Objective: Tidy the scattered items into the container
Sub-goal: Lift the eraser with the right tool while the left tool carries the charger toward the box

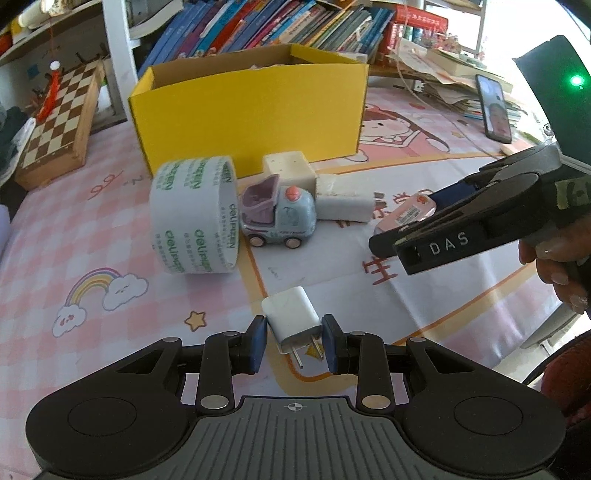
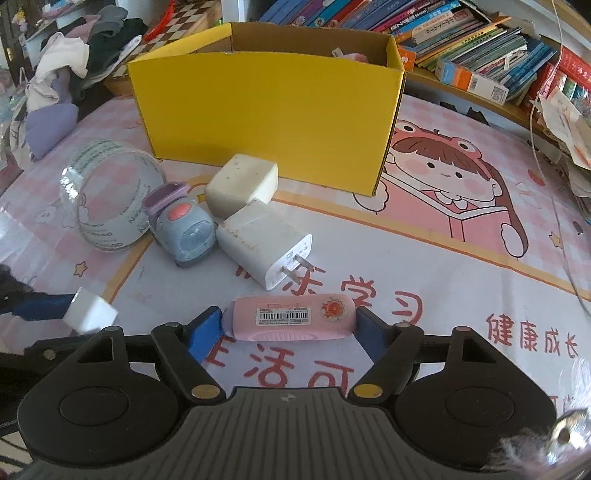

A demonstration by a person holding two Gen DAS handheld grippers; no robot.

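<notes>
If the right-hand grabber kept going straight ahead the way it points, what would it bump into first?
Probably the larger white charger, which lies just ahead of the right gripper and the pink eraser it holds. Beyond that stands the yellow box. Depth is hard to judge, and the gripper may pass above it.

Chessboard (image 1: 55, 122) lies left of the book row (image 1: 266, 26); phone (image 1: 494, 109) stands right; clothes heap (image 2: 74, 62) lies left.

Left claw (image 1: 294, 341) and right claw (image 2: 289, 326), both clamped around loads.
</notes>
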